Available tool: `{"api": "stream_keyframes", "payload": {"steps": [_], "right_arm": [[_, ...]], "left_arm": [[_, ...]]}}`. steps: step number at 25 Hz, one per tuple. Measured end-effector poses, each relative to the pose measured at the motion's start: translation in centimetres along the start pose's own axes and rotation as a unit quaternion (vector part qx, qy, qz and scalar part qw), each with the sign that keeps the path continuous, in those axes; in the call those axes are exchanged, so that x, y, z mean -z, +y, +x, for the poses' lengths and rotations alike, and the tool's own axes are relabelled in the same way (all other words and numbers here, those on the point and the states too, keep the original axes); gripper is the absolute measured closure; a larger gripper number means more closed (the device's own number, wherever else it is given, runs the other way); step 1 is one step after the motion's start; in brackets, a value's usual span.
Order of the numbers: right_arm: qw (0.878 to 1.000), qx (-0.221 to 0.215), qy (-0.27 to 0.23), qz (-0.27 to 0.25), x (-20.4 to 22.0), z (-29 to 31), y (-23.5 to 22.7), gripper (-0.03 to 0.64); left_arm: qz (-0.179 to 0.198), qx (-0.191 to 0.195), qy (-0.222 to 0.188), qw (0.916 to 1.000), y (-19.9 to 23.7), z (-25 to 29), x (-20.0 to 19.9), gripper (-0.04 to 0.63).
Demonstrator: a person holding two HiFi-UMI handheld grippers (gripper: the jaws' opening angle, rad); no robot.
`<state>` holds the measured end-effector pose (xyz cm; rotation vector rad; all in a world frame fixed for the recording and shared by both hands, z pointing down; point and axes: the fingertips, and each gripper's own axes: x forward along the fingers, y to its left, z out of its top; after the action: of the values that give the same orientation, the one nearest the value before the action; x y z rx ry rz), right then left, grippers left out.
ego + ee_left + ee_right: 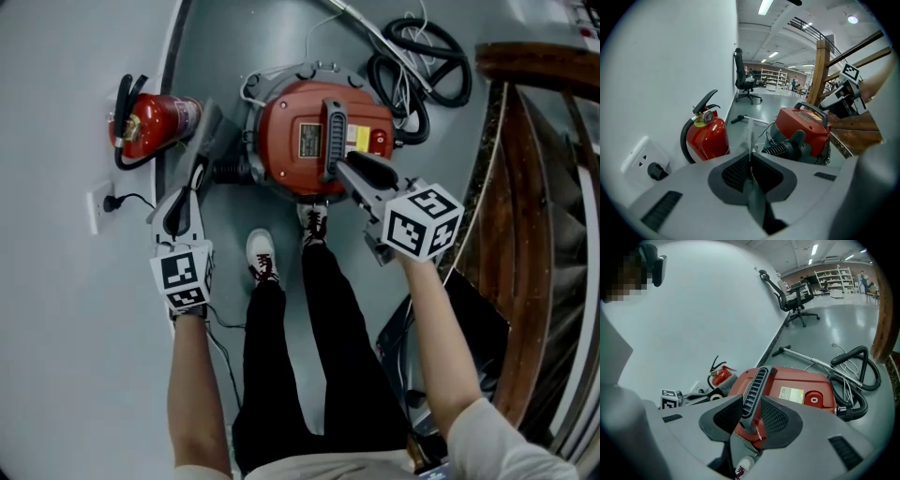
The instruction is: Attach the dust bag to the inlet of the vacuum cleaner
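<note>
The red vacuum cleaner [319, 141] [804, 126] [797, 387] stands on the floor by the wall, with a grey handle [330, 136] [753, 392] across its top. A black ribbed inlet [228, 173] [780, 150] sticks out of its left side. My left gripper [190, 187] [751, 164] is shut on a thin grey dust bag [207, 133] [749, 136], seen edge-on, just left of the inlet. My right gripper [345, 164] [752, 416] hangs over the vacuum's top, jaws open on either side of the handle's near end.
A red fire extinguisher [155, 122] [705, 133] and a wall socket with a plug [101, 204] [647, 164] are at the left. The black hose and cables [422, 61] [853, 376] lie behind the vacuum. A wooden railing [534, 187] runs along the right. My shoes [262, 258] stand close to the vacuum.
</note>
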<state>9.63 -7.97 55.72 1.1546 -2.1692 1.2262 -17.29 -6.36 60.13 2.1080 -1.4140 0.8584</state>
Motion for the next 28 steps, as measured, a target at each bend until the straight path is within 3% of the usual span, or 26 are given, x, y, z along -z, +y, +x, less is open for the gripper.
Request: {"api": "stream_keyframes", "payload": {"steps": [16, 23, 28], "right_arm": [[0.998, -0.052, -0.019, 0.020, -0.5, 1.7, -0.7, 0.419], [0.997, -0.071, -0.009, -0.032, 0.4, 2.9, 0.3, 0.387], [0.997, -0.072, -0.006, -0.023, 0.4, 3.0, 0.3, 0.387]], "left_arm": [[-0.022, 0.012, 0.015, 0.9996, -1.8, 1.8, 1.7, 0.572], [-0.050, 0.021, 0.004, 0.9985, -1.8, 2.3, 1.6, 0.572], [-0.063, 0.027, -0.001, 0.9976, -1.8, 2.3, 1.5, 0.572]]}}
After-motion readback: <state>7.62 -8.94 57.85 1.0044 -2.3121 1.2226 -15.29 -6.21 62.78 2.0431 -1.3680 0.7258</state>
